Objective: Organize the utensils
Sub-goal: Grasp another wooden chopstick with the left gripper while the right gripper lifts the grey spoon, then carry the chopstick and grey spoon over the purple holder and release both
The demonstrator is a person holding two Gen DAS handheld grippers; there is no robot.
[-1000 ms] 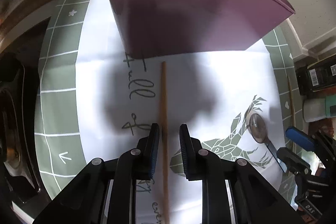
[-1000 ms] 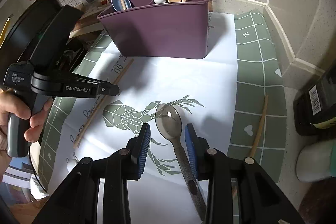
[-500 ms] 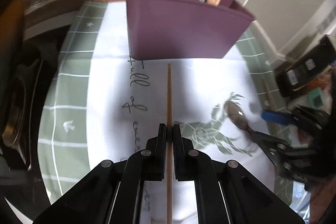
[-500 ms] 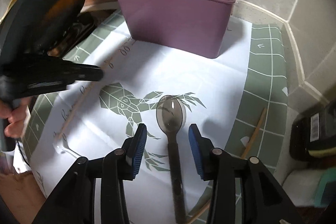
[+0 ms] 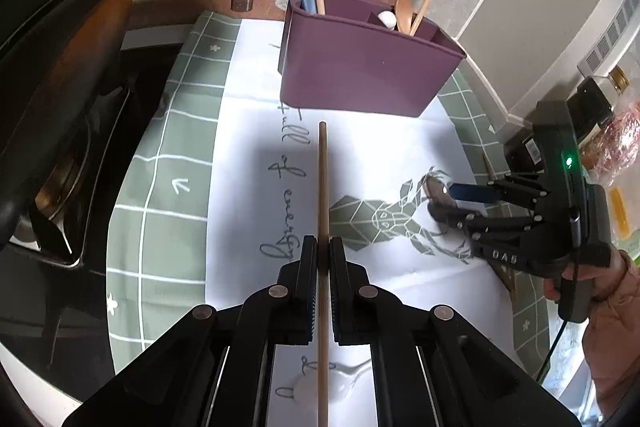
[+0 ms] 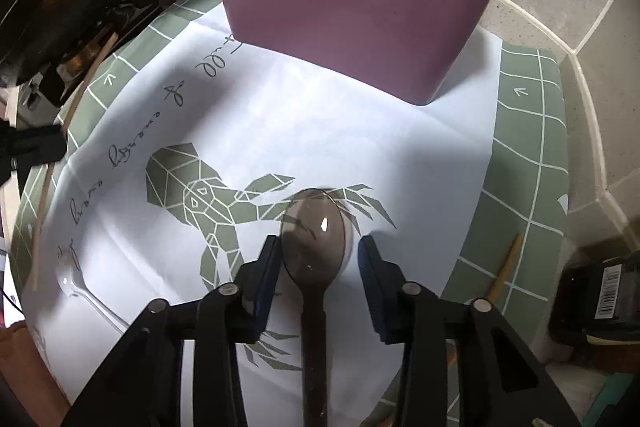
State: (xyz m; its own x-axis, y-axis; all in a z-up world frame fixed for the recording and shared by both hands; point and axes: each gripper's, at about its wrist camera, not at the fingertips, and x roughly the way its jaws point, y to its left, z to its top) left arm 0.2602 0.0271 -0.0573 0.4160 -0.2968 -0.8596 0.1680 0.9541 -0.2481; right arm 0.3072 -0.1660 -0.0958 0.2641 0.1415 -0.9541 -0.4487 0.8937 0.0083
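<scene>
My left gripper (image 5: 322, 247) is shut on a wooden chopstick (image 5: 322, 187) and holds it above the mat, its tip pointing at the purple utensil caddy (image 5: 360, 71). The caddy holds spoons and chopsticks. My right gripper (image 6: 316, 247) is open, its jaws on either side of a smoky translucent spoon (image 6: 314, 235) that lies on the white mat (image 6: 360, 155). The right gripper also shows in the left wrist view (image 5: 468, 199). The chopstick shows at the left edge of the right wrist view (image 6: 44, 187).
A clear plastic spoon (image 5: 320, 385) lies on the mat near its front edge. Another wooden chopstick (image 6: 504, 267) lies on the green border at the right. A stove with a black pan (image 5: 60, 87) stands to the left. Bottles (image 6: 600, 295) stand at the right.
My left gripper closed on the chopstick and lifted it off the mat. My right gripper moved forward so its open jaws bracket the spoon's bowl.
</scene>
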